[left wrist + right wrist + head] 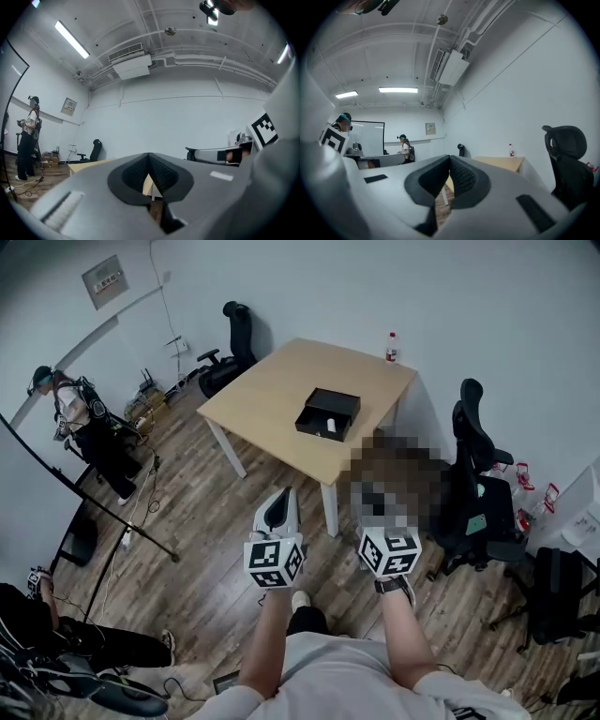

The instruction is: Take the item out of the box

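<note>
The left gripper [149,158] and right gripper [449,160] are held out before the body, jaws pressed together on nothing, probably because the person stands well short of the work. Farther off, the open black box [317,427] sits on the table [272,390] with a small white item [331,427] inside.

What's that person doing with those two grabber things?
A person stands back from the table, holding a left gripper and a right gripper. Both are shut and empty. The black box sits open on the table with a small white item inside. Nothing has been taken out yet.
</note>
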The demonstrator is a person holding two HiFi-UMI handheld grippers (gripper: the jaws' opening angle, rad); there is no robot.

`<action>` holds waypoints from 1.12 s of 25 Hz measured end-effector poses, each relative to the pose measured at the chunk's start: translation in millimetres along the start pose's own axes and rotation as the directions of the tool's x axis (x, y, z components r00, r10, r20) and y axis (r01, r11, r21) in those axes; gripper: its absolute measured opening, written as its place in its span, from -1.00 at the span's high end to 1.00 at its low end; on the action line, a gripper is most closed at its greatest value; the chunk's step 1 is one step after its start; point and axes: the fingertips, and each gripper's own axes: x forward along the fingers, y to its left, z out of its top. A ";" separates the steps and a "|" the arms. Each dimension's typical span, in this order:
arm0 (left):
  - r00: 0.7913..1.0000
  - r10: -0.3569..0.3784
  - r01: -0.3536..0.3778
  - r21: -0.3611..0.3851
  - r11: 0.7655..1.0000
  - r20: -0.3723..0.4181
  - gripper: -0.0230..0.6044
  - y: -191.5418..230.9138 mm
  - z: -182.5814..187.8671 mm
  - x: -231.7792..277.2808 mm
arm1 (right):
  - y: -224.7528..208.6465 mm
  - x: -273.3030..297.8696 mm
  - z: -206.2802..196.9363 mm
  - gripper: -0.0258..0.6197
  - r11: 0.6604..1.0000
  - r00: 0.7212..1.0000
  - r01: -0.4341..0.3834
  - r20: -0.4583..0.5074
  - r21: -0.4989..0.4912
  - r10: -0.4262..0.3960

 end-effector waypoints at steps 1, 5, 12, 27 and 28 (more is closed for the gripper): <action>1.000 -0.004 0.004 0.000 1.000 -0.001 0.90 1.8 -2.5 4.9 | -3.4 7.4 -3.2 0.88 1.000 1.000 0.001 -0.006 0.003 -0.001; 1.000 -0.003 0.003 0.002 1.000 0.000 0.90 30.7 -11.3 32.1 | -3.9 46.2 -12.4 0.88 1.000 1.000 -0.014 -0.015 0.006 0.014; 0.998 -0.040 0.041 -0.028 0.999 0.038 0.90 99.4 -7.8 124.4 | -1.3 147.4 -25.5 0.88 0.997 0.999 -0.012 -0.049 -0.072 0.008; 0.972 -0.234 0.234 -0.012 0.972 0.001 0.90 197.0 -15.6 314.8 | -59.8 334.7 -26.3 0.88 0.982 0.985 0.165 -0.028 -0.091 -0.168; 0.968 -0.251 0.251 -0.010 0.968 0.000 0.90 198.9 -17.5 325.0 | -66.5 342.5 -27.5 0.88 0.980 0.983 0.181 -0.026 -0.087 -0.184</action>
